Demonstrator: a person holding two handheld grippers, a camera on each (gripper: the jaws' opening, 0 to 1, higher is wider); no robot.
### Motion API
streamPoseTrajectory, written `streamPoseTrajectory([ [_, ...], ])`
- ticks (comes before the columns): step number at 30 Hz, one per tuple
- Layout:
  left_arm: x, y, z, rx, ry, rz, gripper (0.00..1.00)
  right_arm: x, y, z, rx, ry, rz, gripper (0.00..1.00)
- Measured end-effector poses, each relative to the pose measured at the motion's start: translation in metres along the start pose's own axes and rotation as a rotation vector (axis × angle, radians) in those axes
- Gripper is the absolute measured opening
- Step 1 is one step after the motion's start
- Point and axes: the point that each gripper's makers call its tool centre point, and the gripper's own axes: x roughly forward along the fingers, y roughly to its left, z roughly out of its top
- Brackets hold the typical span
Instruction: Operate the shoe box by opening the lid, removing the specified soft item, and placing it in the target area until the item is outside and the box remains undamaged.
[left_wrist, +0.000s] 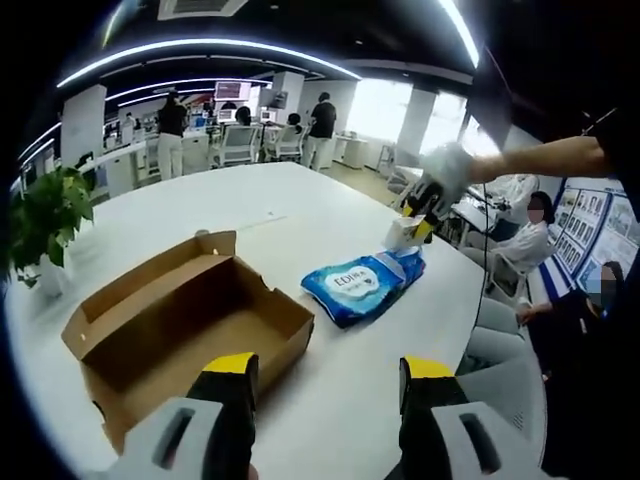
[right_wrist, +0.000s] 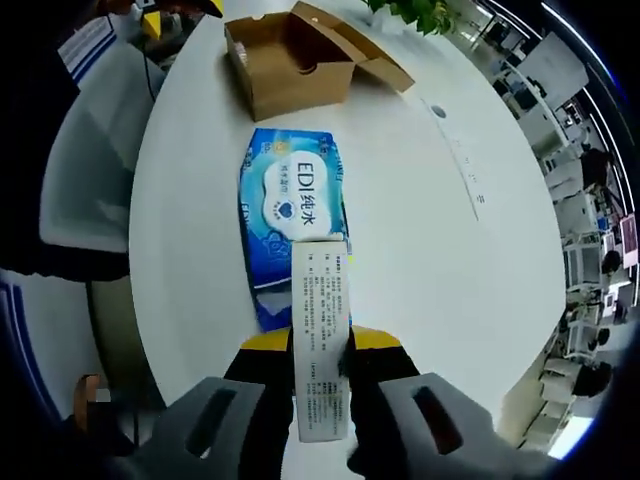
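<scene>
One wipes pack (right_wrist: 292, 215), long axis toward right claw (right_wrist: 320, 350).

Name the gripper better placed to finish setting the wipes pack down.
Right. The right gripper is shut on the wipes pack, its jaws clamped on the white end flap, with the pack on the table. The left gripper is open, nearer the box.
</scene>
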Motion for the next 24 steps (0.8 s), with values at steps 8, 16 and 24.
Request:
streamPoseTrajectory([
  [8, -0.016, 0.013, -0.01, -0.038, 0.004, 0.062, 0.58, 0.019, -0.034, -0.01, -0.052, 0.034, -0.019, 0.18],
  [16, -0.032, 0.023, -0.025, -0.072, 0.015, 0.117, 0.58, 0.038, -0.055, -0.015, -0.056, 0.041, -0.018, 0.18],
  [24, -0.038, 0.024, -0.027, -0.087, 0.013, 0.145, 0.58, 0.053, -0.058, -0.014, -0.068, 0.051, -0.002, 0.18],
])
